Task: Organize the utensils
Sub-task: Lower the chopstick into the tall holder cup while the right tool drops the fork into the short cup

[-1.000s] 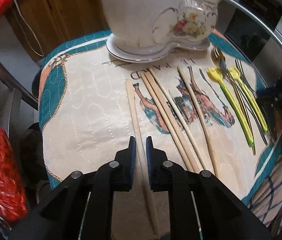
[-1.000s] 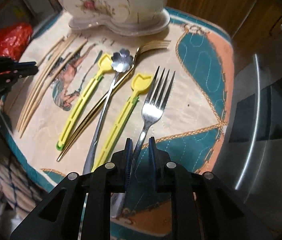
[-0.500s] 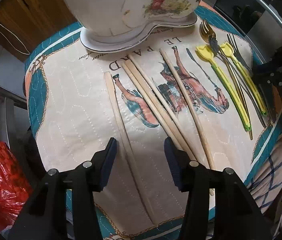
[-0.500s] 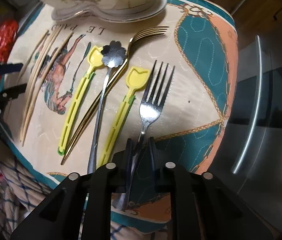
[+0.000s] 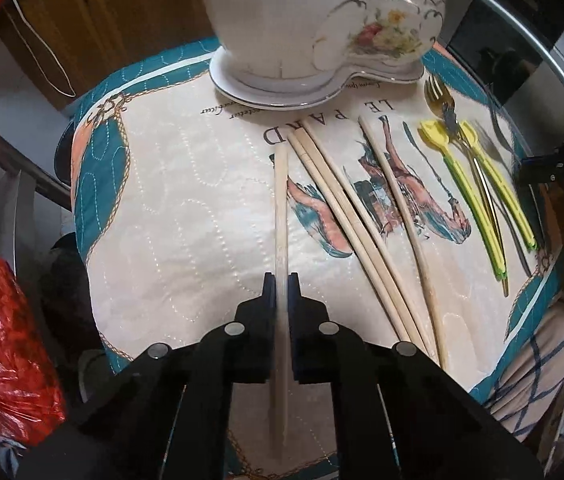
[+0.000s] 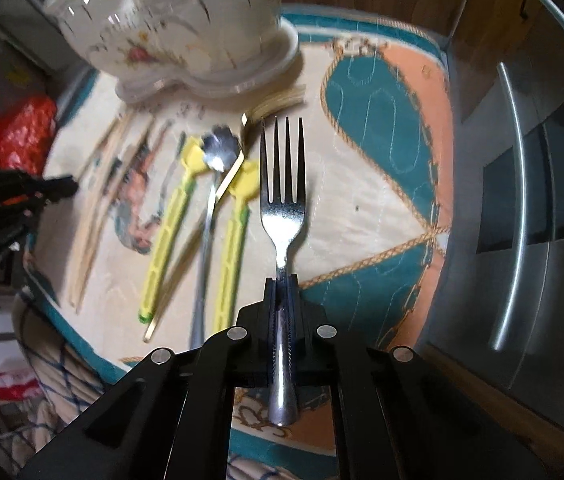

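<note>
Left tool point(image 5: 281, 280) clenched on single wooden chopstick point(image 5: 281, 200), jaws just closed. Right tool point(image 6: 281, 282) clenched on silver fork point(image 6: 282, 200) handle, near the worktop's right edge.

Soft daylight falls evenly across the quilted cloth point(image 5: 186, 208) in the left wrist view, which is sharp at centre and bends hard toward dark, vignetted corners. The right wrist view is dimmer and smeared by motion blur: the white floral holder point(image 6: 174, 28) and yellow utensils point(image 6: 170, 232) streak (only the silver fork point(image 6: 283, 208) reads crisp). Bright glare lines the curved metal bars point(image 6: 522, 184) at right.
</note>
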A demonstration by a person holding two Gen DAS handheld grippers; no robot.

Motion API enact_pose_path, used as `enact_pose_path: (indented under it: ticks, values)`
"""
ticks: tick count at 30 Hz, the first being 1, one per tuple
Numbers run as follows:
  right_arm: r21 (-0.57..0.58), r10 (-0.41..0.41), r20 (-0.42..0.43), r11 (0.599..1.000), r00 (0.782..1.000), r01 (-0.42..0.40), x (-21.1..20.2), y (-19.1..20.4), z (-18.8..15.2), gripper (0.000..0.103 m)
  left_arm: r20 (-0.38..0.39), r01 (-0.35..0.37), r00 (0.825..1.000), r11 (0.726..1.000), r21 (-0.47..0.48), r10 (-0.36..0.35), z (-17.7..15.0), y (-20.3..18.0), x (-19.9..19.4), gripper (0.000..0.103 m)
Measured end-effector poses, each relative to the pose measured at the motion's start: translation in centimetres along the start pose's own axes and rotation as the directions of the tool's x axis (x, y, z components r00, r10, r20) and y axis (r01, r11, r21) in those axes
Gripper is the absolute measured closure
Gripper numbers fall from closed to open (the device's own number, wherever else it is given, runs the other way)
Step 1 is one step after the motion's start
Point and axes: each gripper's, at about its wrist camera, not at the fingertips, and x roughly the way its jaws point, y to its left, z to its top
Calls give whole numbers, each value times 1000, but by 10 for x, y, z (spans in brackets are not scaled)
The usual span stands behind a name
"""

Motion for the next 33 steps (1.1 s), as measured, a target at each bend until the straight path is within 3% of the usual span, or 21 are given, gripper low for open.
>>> enact_pose_path:
  ticks: [5,7,10,13,18,19,22,24,25,27,30,33]
  values:
    - [-26,24,106,999,994,-21,-22,15,5,97,116,60,992,998,-27,-56,-14,8,-23,97]
    - [-26,39,152,999,988,-36,-30,16,4,97,183,76,981,997,-26,-70,-17,4,-39,97]
    - [-44,34,234,999,972,-24,-43,21,5,97,297,110,950,994,-25,-98,-17,-5,-66,97]
    - [-57,28,332,998,943,-10,-61,27,9,97,435,129,893,992,-2,-115,-14,-9,-98,97]
    - [-57,28,470,998,882,-1,-86,34,22,97,572,124,814,992,3,-103,4,-17,-125,97]
    - [-58,23,506,998,862,7,-92,37,27,97,596,135,795,991,6,-112,9,-16,-130,97]
    - [-62,31,583,998,812,6,-104,42,37,97,687,137,717,990,19,-113,30,-23,-143,97]
    - [-63,40,636,998,771,0,-111,47,46,97,724,133,681,991,21,-107,40,-23,-149,97]
    - [-64,47,658,998,751,-6,-114,49,51,97,754,122,650,992,19,-94,48,-24,-152,97]
    - [-69,59,697,997,714,-15,-121,51,59,97,787,109,612,994,7,-72,63,-26,-154,97]
    - [-84,75,738,996,671,-19,-126,57,71,97,822,109,567,994,-20,-46,83,-20,-155,97]
    - [-101,76,763,995,642,2,-126,66,84,97,844,119,536,992,-45,-26,102,-11,-149,97]
